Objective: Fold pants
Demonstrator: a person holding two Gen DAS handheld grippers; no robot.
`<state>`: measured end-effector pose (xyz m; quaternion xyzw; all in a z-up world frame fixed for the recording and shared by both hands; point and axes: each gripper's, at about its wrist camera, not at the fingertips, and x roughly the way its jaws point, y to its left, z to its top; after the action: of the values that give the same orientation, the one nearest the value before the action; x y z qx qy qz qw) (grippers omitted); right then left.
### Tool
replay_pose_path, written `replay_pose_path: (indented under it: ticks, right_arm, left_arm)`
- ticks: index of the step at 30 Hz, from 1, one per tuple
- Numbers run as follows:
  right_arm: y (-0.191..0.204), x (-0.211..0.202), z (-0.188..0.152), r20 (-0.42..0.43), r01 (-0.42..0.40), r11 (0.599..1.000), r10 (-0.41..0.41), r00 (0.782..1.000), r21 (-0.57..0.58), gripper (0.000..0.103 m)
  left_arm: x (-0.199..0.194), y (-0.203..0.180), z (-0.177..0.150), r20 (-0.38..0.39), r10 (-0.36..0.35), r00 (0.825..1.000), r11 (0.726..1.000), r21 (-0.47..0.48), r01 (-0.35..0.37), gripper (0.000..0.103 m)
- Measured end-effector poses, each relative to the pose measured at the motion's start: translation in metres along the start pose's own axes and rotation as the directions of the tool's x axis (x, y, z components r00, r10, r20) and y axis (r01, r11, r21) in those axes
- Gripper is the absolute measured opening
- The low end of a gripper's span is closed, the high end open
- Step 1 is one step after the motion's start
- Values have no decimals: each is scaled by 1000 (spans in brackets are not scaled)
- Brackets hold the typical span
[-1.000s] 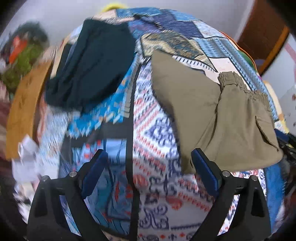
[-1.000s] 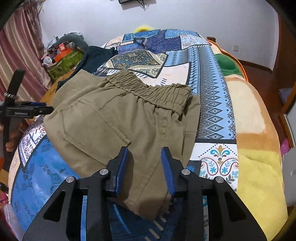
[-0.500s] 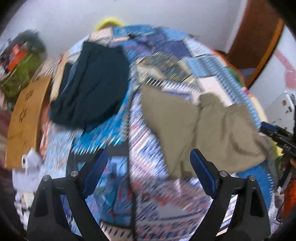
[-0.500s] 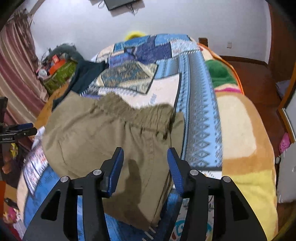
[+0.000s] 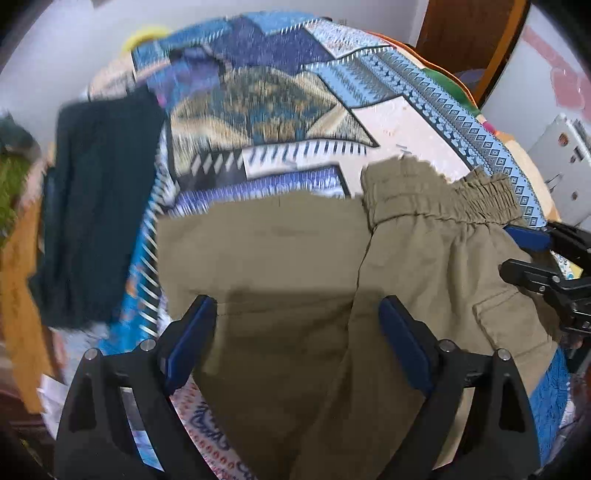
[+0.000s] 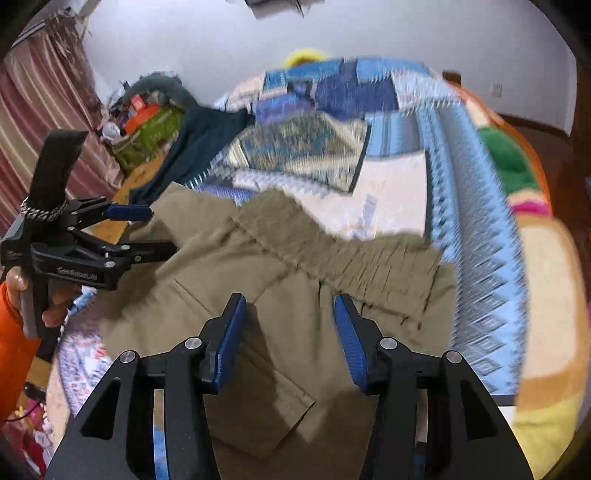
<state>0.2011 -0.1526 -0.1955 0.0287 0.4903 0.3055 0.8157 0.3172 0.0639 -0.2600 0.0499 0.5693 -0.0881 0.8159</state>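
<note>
Olive cargo pants (image 5: 295, 258) lie folded on a patterned bedspread (image 5: 288, 99), elastic waistband (image 5: 461, 199) at the far right. My left gripper (image 5: 297, 321) is open and empty, hovering over the leg end of the pants. My right gripper (image 6: 288, 321) is open and empty over the pocket side of the pants (image 6: 295, 280), near the waistband (image 6: 351, 254). Each gripper shows in the other's view: the right one (image 5: 532, 251) at the pants' right edge, the left one (image 6: 147, 229) at their left edge.
Dark teal garment (image 5: 92, 206) lies on the bed left of the pants, also in the right wrist view (image 6: 195, 147). Orange wooden board (image 5: 18, 288) and clutter (image 6: 147, 118) sit beyond the bed's left edge. Yellow-orange blanket (image 6: 546, 295) at the right. Wooden door (image 5: 469, 33) behind.
Both grippers have moved in over the pants. The right jaws have widened. The left gripper swung from the bedspread onto the pant legs.
</note>
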Motion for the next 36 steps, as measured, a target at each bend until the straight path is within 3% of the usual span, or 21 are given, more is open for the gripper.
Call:
replay_pose_path:
  ticks: [6,9,16,21,28,33,36]
  right_arm:
    - [-14,-16,-21,2,5,1000,-5,1000,23,46]
    - [-19,-28,-33,-3,5,1000,-5,1000,30,43]
    - [-12,-49,-54,-1,95,995,-95,995,-5,45]
    - [-16,-60,-61,-13,131,991,-131,991,23,46]
    - [-25,-73,-61,9,148,986,-149,989,81,53]
    - [-29,-65,-49,26,155,982,-158,987,104,61]
    - [-34,-52,-44,9,137,982,-139,990,127,61]
  left_arm:
    - [-15,1,-20,18,-9,1000,999,46,8,92]
    - [-24,7,-33,22,-19,1000,999,29,18,92]
    - [-39,24,-59,30,-67,997,995,-72,69,93]
    - [-57,25,-72,40,-39,998,997,-67,42,93]
    - [-70,34,-66,74,-33,997,994,-104,40,92]
    - [-51,46,-46,47,-85,995,981,-173,92,82]
    - [-34,45,-35,15,-60,998,982,-178,62,77]
